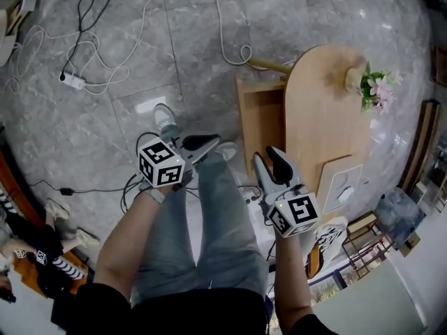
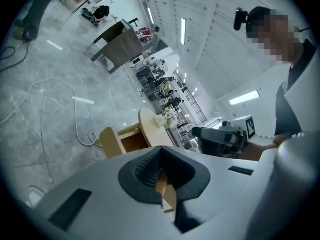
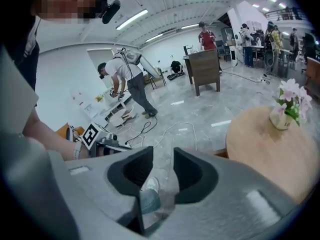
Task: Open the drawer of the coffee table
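Note:
The coffee table (image 1: pixel 328 117) has an oval wooden top and stands at the right of the head view. Its wooden drawer (image 1: pixel 262 117) juts out from the left side, open, with the inside showing. My left gripper (image 1: pixel 209 143) hangs above the person's knees, left of the drawer and apart from it, jaws shut on nothing. My right gripper (image 1: pixel 269 156) is held near the table's front edge, open, with only floor showing through the gap. In the left gripper view the drawer (image 2: pixel 125 140) lies ahead beyond the closed jaws. The right gripper view shows the table top (image 3: pixel 270 149) at the right.
A vase of pink flowers (image 1: pixel 370 86) stands on the far end of the table, and a white pad (image 1: pixel 342 183) lies near its front. Cables and a power strip (image 1: pixel 73 81) trail over the grey stone floor. A small rack (image 1: pixel 367 243) stands at lower right. A person (image 3: pixel 125 81) bends over in the background.

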The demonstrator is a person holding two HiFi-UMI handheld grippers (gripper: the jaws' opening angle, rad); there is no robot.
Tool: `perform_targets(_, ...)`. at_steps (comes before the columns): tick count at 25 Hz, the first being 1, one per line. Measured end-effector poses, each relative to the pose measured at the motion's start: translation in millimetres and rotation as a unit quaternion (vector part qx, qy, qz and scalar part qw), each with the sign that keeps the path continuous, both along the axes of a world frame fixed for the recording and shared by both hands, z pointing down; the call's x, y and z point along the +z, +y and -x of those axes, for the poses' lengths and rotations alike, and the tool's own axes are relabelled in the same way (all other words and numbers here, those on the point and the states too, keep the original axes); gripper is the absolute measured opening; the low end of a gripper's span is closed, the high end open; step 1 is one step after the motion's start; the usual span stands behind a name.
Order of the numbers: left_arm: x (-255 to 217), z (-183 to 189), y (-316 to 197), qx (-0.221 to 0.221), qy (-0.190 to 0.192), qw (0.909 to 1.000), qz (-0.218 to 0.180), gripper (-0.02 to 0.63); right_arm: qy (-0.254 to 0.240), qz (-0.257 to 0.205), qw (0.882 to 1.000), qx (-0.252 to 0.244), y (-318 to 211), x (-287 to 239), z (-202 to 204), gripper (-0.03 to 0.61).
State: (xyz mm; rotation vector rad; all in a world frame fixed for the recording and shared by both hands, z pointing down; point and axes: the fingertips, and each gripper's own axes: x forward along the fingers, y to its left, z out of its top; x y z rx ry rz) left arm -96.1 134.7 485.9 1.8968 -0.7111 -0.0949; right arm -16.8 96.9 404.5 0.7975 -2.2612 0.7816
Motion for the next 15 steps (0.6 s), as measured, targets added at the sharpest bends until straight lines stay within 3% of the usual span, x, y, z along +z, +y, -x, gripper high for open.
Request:
perform_targets(10,-131.5,18.8,-17.0,0.011,-0.105,0.9911,-0.081,0.015,-0.034,-0.03,0.999,-0.003,-6.5,-90.6,17.6,-0.002)
perform_targets(15,-190.6,33.9,-30.5,-0.001,-0.104,0.9895,-0.101,0.014,-0.044,-0.051,0.998,0.004,-17.4,-139.7,23.2,-0.002)
